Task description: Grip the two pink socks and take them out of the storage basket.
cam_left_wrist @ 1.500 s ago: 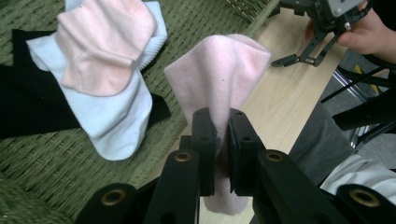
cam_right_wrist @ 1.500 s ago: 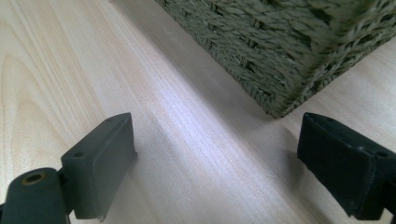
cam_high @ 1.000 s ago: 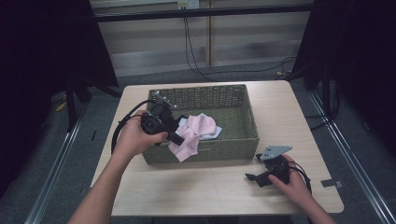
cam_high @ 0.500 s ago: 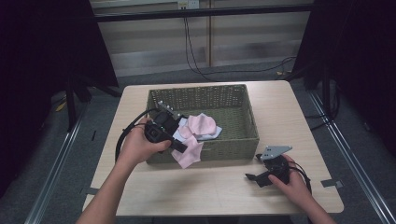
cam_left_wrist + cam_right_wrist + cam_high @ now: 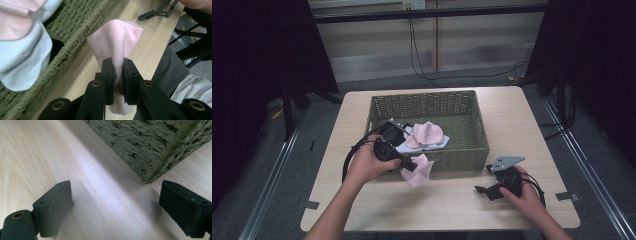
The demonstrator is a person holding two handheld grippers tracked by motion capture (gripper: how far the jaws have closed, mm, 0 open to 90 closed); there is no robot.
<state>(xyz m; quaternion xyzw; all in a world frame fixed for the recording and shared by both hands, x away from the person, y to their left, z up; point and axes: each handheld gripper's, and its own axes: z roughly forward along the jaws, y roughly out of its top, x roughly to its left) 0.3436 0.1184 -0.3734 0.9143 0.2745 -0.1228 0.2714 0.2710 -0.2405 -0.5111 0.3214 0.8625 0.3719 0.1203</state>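
My left gripper (image 5: 413, 167) (image 5: 118, 75) is shut on a pink sock (image 5: 421, 173) (image 5: 117, 47), held just outside the front wall of a green wicker basket (image 5: 462, 160) (image 5: 75, 30). The sock hangs over the table in front of that wall. Inside the basket lie another pink sock (image 5: 428, 134) (image 5: 15, 17) and a light blue sock (image 5: 438, 145) (image 5: 22, 60). My right gripper (image 5: 482, 190) (image 5: 117, 207) rests on the table near the basket's front right corner (image 5: 150, 147). It is open, with bare wood between its fingers.
The basket stands at the middle of a light wooden table (image 5: 362, 105) (image 5: 37, 157). Bare tabletop lies in front of the basket. Cables trail from both grippers. Black curtains and metal rails surround the table.
My left gripper has drawn back toward the person with the pink sock, from over the basket to outside its front wall. The right gripper has stayed put.
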